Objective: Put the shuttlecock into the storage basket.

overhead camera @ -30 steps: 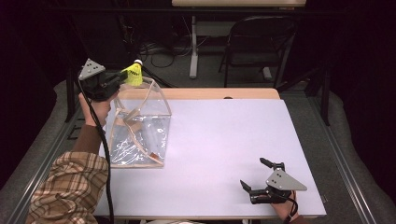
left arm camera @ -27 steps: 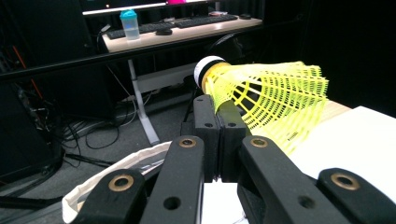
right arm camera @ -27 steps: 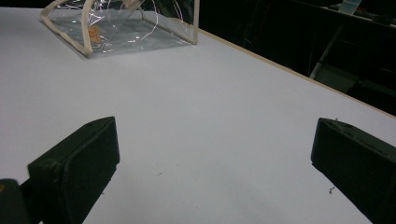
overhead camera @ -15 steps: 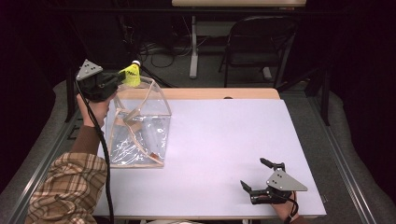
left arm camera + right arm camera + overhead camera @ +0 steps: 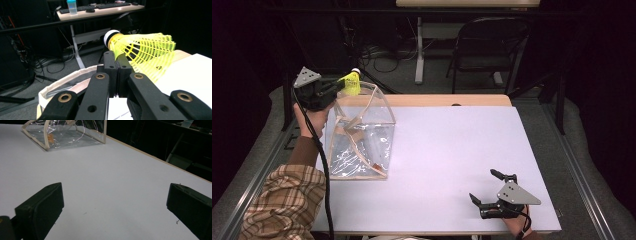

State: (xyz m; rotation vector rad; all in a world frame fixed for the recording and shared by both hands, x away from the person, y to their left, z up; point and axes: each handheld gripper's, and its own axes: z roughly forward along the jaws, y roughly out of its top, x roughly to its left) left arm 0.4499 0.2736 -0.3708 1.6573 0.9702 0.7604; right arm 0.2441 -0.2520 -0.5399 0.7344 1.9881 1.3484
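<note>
Above the far left corner of the white table (image 5: 452,150), seen from the high view, my left gripper (image 5: 337,86) clamps a yellow shuttlecock (image 5: 351,83) by the edge of its skirt, the white cork tip pointing away from me. Directly below the shuttlecock stands a clear plastic bag (image 5: 362,135) with cream trim, its open mouth just under my jaws. My left hand (image 5: 314,117) grips the tool from beneath, a plaid sleeve (image 5: 287,200) behind it and the black cable (image 5: 319,165) trailing down past the bag's near side. Well apart, at the table's near right corner, my right gripper (image 5: 484,192) rests low over the surface, jaws spread wide with nothing between them, its grey plate (image 5: 514,194) on top.

Along my left gripper's own jaws, in the left gripper view, the two black pads (image 5: 110,65) stand pressed together on the lower rim of the mesh skirt; the shuttlecock (image 5: 145,52) juts up and to the right of them, cork cap (image 5: 110,37) at the far end. Beneath and left of the jaws curves the bag's cream rim (image 5: 62,83).

From the right gripper view, my two pads (image 5: 42,207) sit far apart at either edge, bare table (image 5: 112,195) between them. Far ahead and to the left of them lies the clear bag (image 5: 67,135), near the table's far side
</note>
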